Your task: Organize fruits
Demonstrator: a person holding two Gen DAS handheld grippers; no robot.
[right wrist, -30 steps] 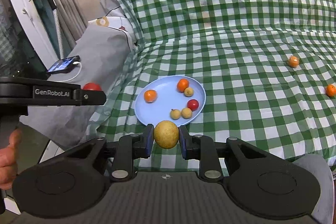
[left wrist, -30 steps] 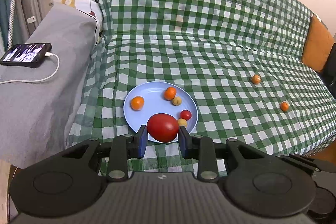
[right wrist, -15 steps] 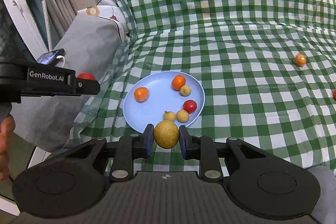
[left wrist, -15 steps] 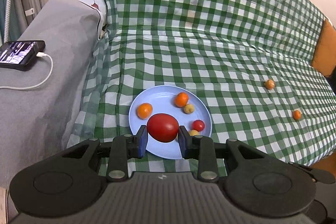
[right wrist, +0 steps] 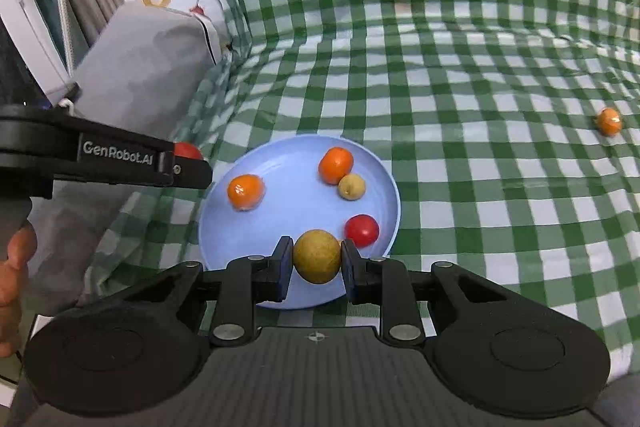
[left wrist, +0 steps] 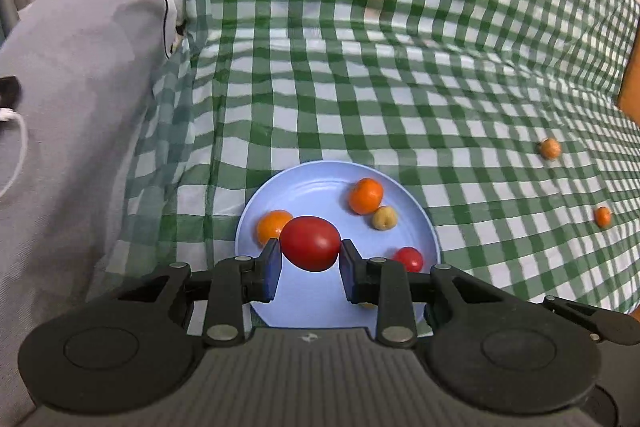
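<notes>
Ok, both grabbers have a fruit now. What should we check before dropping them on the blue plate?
1. Left gripper shut on the red tomato: ok.
2. Right gripper shut on the yellow pear: ok.
3. Both fruits over the blue plate: ok.
4. Bare spot on the plate for each: ok.
5. How high the fruits hang above it: cannot tell.
6. All fruit gathered: not ok, two small oranges lie on the checked cloth.
</notes>
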